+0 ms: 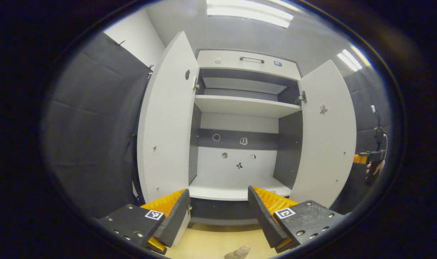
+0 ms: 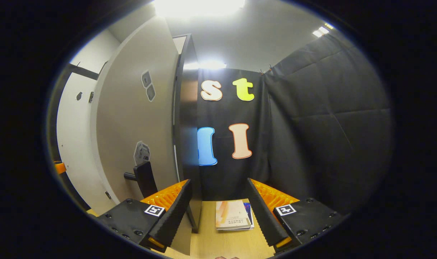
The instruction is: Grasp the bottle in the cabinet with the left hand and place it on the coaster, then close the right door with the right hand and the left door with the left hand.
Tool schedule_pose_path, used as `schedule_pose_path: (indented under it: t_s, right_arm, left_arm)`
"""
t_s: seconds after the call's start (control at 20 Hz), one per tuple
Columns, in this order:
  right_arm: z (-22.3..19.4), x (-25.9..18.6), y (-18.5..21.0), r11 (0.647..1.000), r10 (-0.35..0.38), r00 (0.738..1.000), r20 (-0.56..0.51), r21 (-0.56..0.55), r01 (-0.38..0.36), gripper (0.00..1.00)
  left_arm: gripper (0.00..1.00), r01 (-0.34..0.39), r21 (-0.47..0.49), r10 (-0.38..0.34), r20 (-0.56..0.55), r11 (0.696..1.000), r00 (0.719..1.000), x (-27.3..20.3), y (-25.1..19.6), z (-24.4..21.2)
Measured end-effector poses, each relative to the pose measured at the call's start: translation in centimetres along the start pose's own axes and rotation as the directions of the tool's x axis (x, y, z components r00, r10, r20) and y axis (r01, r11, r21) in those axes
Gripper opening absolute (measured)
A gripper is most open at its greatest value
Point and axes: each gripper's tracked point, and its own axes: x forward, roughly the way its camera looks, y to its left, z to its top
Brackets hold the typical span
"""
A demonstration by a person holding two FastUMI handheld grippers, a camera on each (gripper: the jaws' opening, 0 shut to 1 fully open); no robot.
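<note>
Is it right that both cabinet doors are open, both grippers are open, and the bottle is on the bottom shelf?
Not quite. The bottom shelf is bare in the left gripper view; the bottle stands on the table in front of the cabinet. The left door and right door are open, as are the left gripper and right gripper.

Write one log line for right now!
bottle: out, on table | cabinet doors: both open | left gripper: open, empty | right gripper: open, by right door
</note>
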Motion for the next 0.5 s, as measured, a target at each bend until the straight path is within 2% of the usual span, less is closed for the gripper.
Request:
schedule_pose_path:
  t_s: [0.15, 0.3, 0.35, 0.45, 0.5]
  right_arm:
    - [-0.3, -0.1, 0.9, 1.0, -0.009, 1.0, -0.024, 0.007, 0.009, 0.96]
    - [-0.1, -0.1, 1.3, 0.999, -0.031, 0.999, -0.028, -0.024, 0.031, 0.9]
    - [-0.2, -0.2, 1.7, 0.999, -0.034, 0.999, -0.035, -0.018, 0.033, 0.94]
    - [-0.4, -0.5, 2.9, 1.0, -0.028, 0.998, -0.049, -0.009, 0.027, 0.95]
    - [-0.3, -0.6, 3.5, 1.0, -0.021, 0.998, -0.051, -0.009, 0.021, 0.9]
  left_arm:
    - [0.97, 0.015, -0.028, -0.015, 0.003, 1.0, 1.0, 0.2, 1.2, -0.6]
    - [0.95, 0.018, -0.058, -0.019, -0.004, 0.998, 1.0, -0.1, 2.4, -1.2]
    - [0.95, 0.02, -0.057, -0.02, -0.003, 0.998, 1.0, -0.4, 2.8, -1.3]
    - [0.95, 0.022, -0.05, -0.022, -0.004, 0.999, 1.0, -0.6, 3.6, -1.5]
    - [0.96, 0.017, -0.05, -0.017, -0.005, 0.999, 1.0, -0.7, 4.0, -1.8]
